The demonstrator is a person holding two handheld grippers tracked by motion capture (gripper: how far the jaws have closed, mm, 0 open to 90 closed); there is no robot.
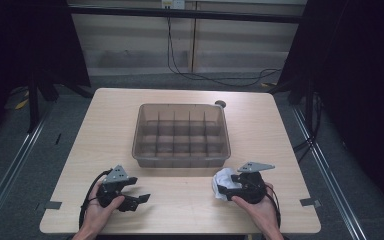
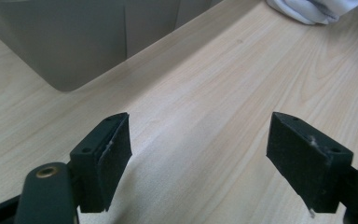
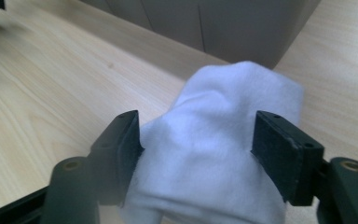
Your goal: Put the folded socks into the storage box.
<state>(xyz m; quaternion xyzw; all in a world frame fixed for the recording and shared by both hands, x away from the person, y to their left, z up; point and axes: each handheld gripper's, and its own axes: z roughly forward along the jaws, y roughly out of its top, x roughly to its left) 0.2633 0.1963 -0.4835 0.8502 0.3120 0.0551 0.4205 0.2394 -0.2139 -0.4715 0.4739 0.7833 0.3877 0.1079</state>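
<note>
A crumpled white cloth (image 1: 223,177) lies on the wooden table (image 1: 180,215) near the front right, just in front of a clear divided bin (image 1: 181,106). My right gripper (image 1: 225,188) reaches into it from the right. In the right gripper view the cloth (image 3: 214,112) fills the gap between the wide-set jaws of that gripper (image 3: 196,144) and brushes both pads without being squeezed. My left gripper (image 1: 139,190) rests at the front left, open, and its own view of it (image 2: 198,154) has bare wood between the jaws. The cloth (image 2: 307,10) sits at that view's top right.
The bin's wall (image 2: 74,42) rises close ahead of the left gripper, and its near wall (image 3: 223,23) stands just behind the cloth. Its several compartments look empty. A small dark round object (image 1: 220,104) sits at the bin's far right corner. Table edges are near both hands.
</note>
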